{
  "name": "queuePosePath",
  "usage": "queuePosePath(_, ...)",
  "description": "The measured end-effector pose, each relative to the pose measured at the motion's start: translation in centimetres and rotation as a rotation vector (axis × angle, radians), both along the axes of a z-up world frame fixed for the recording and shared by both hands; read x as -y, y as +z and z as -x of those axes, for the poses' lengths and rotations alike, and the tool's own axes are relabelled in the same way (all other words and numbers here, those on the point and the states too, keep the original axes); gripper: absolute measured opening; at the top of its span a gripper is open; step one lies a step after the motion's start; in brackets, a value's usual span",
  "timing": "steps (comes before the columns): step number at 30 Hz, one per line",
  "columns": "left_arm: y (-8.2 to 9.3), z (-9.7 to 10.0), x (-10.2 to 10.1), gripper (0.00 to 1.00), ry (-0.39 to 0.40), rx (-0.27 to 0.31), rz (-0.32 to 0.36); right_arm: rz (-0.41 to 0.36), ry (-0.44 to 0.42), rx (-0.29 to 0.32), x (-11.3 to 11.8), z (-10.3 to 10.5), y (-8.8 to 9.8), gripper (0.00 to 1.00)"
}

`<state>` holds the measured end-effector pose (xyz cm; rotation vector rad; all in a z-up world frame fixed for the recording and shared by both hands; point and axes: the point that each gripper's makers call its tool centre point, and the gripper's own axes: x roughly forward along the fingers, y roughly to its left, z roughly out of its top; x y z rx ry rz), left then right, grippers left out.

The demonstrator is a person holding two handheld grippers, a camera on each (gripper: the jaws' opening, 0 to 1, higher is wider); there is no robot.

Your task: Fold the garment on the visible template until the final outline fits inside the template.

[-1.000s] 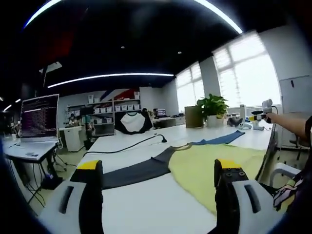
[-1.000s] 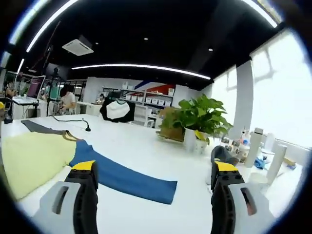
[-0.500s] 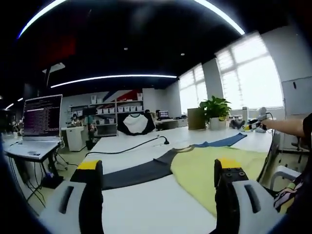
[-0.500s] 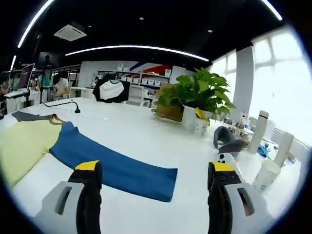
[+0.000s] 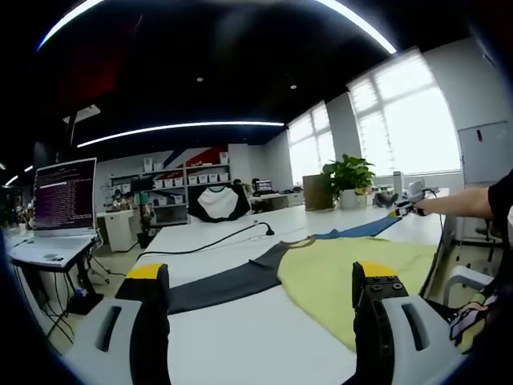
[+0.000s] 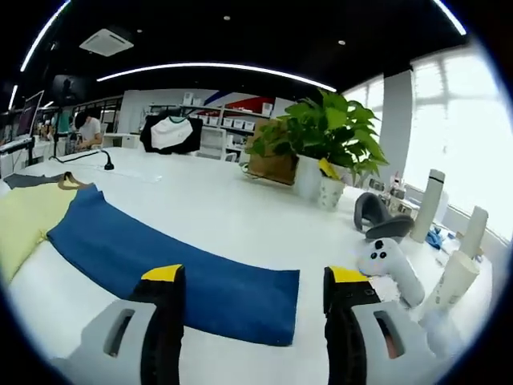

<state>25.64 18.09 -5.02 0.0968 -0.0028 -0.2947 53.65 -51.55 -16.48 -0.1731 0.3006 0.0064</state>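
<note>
- Jaws of the left gripper (image 5: 260, 277) stand wide apart with nothing between them, raised above the white table (image 5: 240, 337).
- Jaws of the right gripper (image 6: 252, 281) are likewise parted and empty, straddling the cuff end of the blue sleeve (image 6: 160, 273) without touching it.
- Garment (image 5: 353, 277): lies flat on the table; yellow body at 3 to 4 o'clock in the left gripper view, dark grey sleeve (image 5: 220, 285) running toward 8 o'clock.
- Blue sleeve extends from the yellow body at 9 o'clock in the right gripper view to a cuff near centre.
- No template outline can be made out under the garment.
- Potted plant (image 6: 325, 140) stands at 1 o'clock beyond the cuff; white handheld controller (image 6: 389, 265) lies at 3 o'clock.
- Monitor (image 5: 64, 196) at 9 o'clock, left gripper view.
</note>
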Motion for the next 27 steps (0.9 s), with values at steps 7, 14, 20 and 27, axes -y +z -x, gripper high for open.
queuePosePath(7, -0.5, 0.0, 0.7, 0.98, -0.037, -0.025, -0.006, -0.061, -0.017, -0.031, 0.7, -0.3, -1.1, 0.6)
queuePosePath(14, -0.6, -0.1, 0.3, 0.98, -0.023, -0.027, 0.003, -0.1, -0.01, -0.071, 0.2, -1.0, -2.7, 0.55)
queuePosePath(20, -0.6, -0.1, -0.1, 0.98, -0.008, -0.025, 0.006, -0.134, -0.034, -0.058, 0.3, -0.7, -3.0, 0.46)
queuePosePath(27, -1.4, -0.3, 0.0, 0.95, -0.002, -0.044, 0.003, -0.141, -0.085, -0.039, 0.7, -0.4, -3.0, 0.13)
